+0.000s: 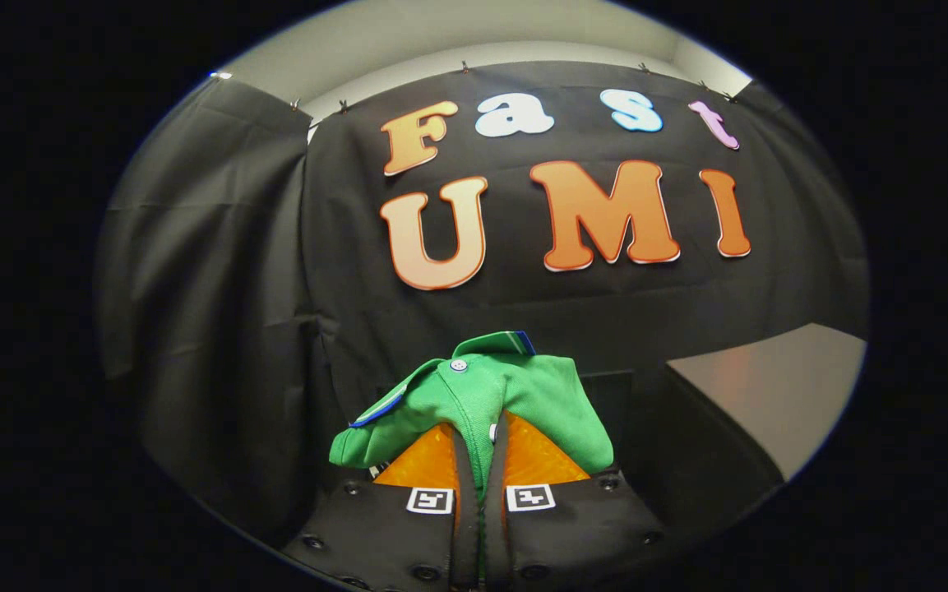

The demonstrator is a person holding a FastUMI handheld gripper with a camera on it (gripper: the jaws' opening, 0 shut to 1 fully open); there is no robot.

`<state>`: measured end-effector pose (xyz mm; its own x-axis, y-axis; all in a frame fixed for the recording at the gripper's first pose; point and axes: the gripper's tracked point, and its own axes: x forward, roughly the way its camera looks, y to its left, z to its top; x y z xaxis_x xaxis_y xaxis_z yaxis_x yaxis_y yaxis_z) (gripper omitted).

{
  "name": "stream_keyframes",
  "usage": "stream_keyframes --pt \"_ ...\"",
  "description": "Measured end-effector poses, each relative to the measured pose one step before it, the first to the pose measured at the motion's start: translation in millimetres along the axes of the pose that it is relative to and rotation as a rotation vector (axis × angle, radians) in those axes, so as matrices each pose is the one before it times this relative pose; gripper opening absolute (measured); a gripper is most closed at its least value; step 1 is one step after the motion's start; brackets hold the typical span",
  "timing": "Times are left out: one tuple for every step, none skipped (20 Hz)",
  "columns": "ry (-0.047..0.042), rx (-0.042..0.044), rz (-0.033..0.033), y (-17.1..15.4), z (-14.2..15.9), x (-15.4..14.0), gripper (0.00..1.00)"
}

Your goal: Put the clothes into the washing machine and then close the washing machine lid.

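Note:
A green polo shirt (pixel 515 395) with a blue-and-white trimmed collar and a white button hangs bunched over my gripper (pixel 480 448), held up in the air in front of the booth's black cloth wall. Both orange fingers (pixel 420 464) press a fold of the green fabric between them. The shirt drapes over the fingertips and hides them.
A dark box-shaped unit (pixel 687 444) with a pale flat top (pixel 769 390) stands to the right, beyond the fingers. Black cloth hangs on the left side and behind.

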<state>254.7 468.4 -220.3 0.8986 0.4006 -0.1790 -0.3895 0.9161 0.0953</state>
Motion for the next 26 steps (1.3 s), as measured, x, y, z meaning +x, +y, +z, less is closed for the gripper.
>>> stream_keyframes --pt "0.02412 0.00709 0.00129 3.76 -14.29 7.36 0.10" --pt "0.01934 0.00631 0.00181 2.69 -12.07 7.84 0.10" --pt "0.02353 0.00177 -0.00208 0.62 -15.08 5.16 0.10" --pt "0.02705 -0.00152 -0.00575 -1.05 -14.95 6.00 0.10" --pt "0.02707 0.00255 -0.00784 -0.56 -13.24 8.06 0.10" --pt "0.03104 0.00598 -0.00822 -0.88 -13.10 7.50 0.10" --pt "0.02842 0.01008 -0.01041 -1.89 -14.42 8.67 0.10" --pt "0.03654 0.01195 -0.01449 -4.15 -13.08 7.64 0.11" --pt "0.03199 0.01665 -0.01513 -3.88 -10.51 7.56 0.10" --pt "0.02600 0.01250 -0.01792 -5.42 -10.56 10.37 0.10" --pt "0.02310 0.00452 -0.01703 -7.42 -9.97 9.79 0.11" --pt "0.03219 -0.00108 -0.01772 -5.62 -9.16 11.38 0.11" --pt "0.03599 -0.00259 -0.00656 0.06 -10.64 8.97 0.10" --pt "0.03399 -0.00396 -0.00196 -1.14 -9.68 7.60 0.10" --pt "0.03209 -0.00223 -0.00050 -2.24 -8.41 5.23 0.10" --pt "0.02688 -0.00063 -0.00146 -1.59 -6.76 6.51 0.11" --pt "0.02510 -0.00094 -0.00481 -0.27 -4.90 2.58 0.11" --pt "0.03430 0.00086 -0.00655 -0.88 -6.32 3.02 0.11" --pt "0.03191 0.01186 -0.00526 -0.78 -7.33 3.94 0.11" --pt "0.02788 0.01804 -0.00558 -0.95 -5.88 6.70 0.11" --pt "0.02995 0.01732 -0.00671 -1.64 -7.64 5.47 0.10" --pt "0.03039 0.01705 -0.00704 -2.68 -6.87 4.89 0.11" --pt "0.02813 0.01727 -0.00612 -1.61 -7.33 3.91 0.11" --pt "0.02907 0.01018 -0.00545 -2.44 -5.76 4.14 0.11" --pt "0.02277 0.00570 -0.00561 -2.00 -5.71 3.45 0.11" --pt "0.02098 -0.00062 -0.00488 -1.70 -3.86 2.70 0.11"
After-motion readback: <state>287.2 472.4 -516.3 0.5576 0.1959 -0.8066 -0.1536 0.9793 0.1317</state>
